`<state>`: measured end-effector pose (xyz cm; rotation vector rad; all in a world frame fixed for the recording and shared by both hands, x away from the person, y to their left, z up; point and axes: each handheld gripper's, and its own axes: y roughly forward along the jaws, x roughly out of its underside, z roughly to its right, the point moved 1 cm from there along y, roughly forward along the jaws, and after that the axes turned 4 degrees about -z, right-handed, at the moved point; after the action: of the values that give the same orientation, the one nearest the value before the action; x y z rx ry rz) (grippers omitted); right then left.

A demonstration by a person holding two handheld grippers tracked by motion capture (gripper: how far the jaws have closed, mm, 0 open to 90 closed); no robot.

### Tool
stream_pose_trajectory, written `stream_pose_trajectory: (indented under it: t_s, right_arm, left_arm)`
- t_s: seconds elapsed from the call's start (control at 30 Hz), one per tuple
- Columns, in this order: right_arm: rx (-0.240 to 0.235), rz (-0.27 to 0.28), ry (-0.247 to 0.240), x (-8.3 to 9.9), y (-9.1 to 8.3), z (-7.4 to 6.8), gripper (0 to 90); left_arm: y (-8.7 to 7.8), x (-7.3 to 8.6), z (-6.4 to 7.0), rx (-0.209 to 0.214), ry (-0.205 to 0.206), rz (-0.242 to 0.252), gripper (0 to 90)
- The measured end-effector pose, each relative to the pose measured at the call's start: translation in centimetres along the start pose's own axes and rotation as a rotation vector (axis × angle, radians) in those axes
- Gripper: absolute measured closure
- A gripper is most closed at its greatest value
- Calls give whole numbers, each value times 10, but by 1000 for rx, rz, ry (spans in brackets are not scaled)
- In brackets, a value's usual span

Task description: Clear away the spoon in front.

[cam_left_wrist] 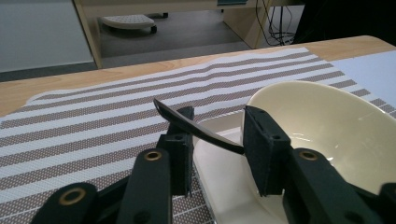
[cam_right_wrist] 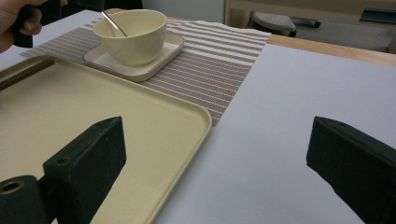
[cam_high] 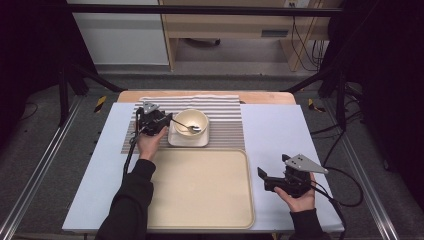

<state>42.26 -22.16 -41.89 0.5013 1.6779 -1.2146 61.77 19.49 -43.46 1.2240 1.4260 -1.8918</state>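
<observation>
A wooden table [cam_high: 260, 97] is covered by a pale sheet [cam_high: 280, 135], with grey floor beyond. A striped mat [cam_high: 227, 117] is laid at the far edge, a beige tray [cam_high: 200, 190] at the near edge. The dark spoon [cam_left_wrist: 196, 128] handle is seen between the left gripper [cam_left_wrist: 217, 140] jaws, open and not touching it, in the left gripper view; its shiny bowl rests inside the cream bowl [cam_high: 191, 121] on a square plate [cam_high: 187, 140]. The right gripper [cam_right_wrist: 224, 158] is held wide open, empty.
</observation>
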Motion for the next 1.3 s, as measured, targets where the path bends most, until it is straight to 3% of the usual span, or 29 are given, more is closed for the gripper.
stream_pose_trajectory:
  t_s: [0.3, 0.6, 0.93, 1.3]
  right_arm:
    - [-1, 1, 2, 0, 0, 0, 52]
    - [2, 2, 3, 0, -1, 0, 52]
    - [0, 4, 3, 0, -1, 0, 52]
    - [0, 6, 7, -1, -2, 0, 51]
  left_arm:
    - [-6, -3, 0, 31, -36, 3, 698]
    - [-24, -10, 14, 73, -7, 30, 792]
    - [-36, -13, 31, 160, 5, 63, 882]
    - [-46, -18, 36, 160, 42, 92, 887]
